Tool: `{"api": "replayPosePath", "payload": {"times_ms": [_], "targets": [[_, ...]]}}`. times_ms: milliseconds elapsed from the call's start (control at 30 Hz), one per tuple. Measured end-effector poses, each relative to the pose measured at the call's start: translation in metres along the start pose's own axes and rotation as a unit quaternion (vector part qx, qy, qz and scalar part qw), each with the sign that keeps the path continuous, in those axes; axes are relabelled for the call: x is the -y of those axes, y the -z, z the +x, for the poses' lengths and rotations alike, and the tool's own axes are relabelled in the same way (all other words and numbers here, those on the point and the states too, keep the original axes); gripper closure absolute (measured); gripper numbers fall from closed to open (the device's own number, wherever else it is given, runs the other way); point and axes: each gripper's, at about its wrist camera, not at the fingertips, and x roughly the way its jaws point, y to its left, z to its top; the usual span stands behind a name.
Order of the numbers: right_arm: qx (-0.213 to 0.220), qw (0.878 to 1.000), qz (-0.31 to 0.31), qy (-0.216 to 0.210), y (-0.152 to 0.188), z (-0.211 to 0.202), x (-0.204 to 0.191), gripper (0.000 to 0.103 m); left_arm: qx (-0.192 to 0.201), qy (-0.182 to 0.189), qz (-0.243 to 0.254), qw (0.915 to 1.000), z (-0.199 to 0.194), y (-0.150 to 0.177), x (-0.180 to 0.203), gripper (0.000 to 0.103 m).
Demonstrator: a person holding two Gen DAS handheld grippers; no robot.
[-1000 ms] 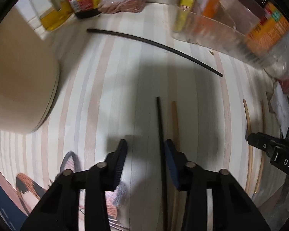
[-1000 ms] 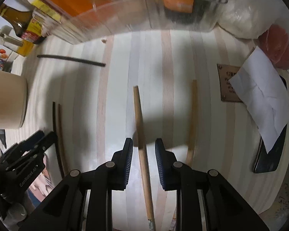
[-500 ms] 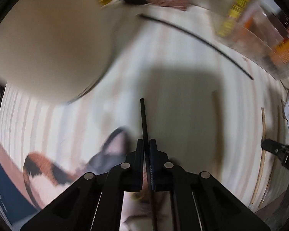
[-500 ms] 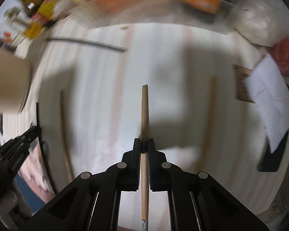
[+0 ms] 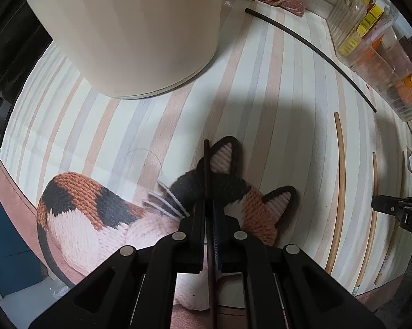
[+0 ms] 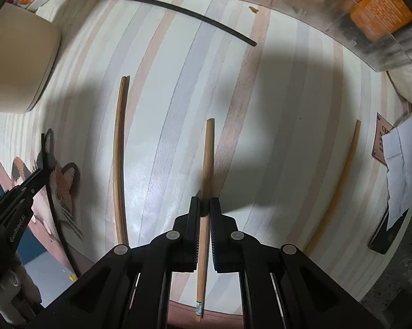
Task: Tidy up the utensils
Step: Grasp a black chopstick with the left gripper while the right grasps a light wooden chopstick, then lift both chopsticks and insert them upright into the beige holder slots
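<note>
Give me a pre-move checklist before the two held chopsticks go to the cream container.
1. Left gripper jaws shut on the black chopstick: ok.
2. Right gripper jaws shut on the wooden chopstick: ok.
3. Both sticks run straight out along the jaws, not skewed: ok.
4. Cream container upright on the striped mat: ok.
5. Container opening free to take the sticks: cannot tell, its top is out of view.
6. Loose sticks left to collect: not ok; a second black chopstick and wooden chopsticks, one at, lie on the mat.
</note>
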Motion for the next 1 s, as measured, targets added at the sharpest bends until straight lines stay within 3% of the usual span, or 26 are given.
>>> {"api": "replayPosePath", "payload": {"times_ms": [167, 367, 567, 767, 1000], "targets": [[0.003, 1.000, -0.004, 0.013, -0.013, 0.001, -0.010, 0.095, 0.003, -0.002, 0.003, 1.0000, -0.005, 0.003, -0.011, 0.098], [0.006, 1.000, 0.007, 0.017, 0.002, 0.005, -0.008, 0.095, 0.004, -0.005, 0.012, 0.9999, -0.005, 0.006, -0.010, 0.098], [0.061, 0.996, -0.016, 0.057, 0.023, 0.002, -0.019, 0.096, 0.014, -0.006, 0.012, 0.9998, -0.014, 0.000, 0.010, 0.100], [0.116, 0.993, 0.003, 0.006, 0.052, -0.018, -0.020, 0.097, 0.060, 0.006, 0.014, 0.9981, -0.057, 0.011, 0.007, 0.100], [0.204, 0.978, -0.003, -0.040, 0.080, -0.070, -0.018, 0.097, 0.117, 0.013, 0.014, 0.9930, -0.112, 0.025, -0.003, 0.101]]}}
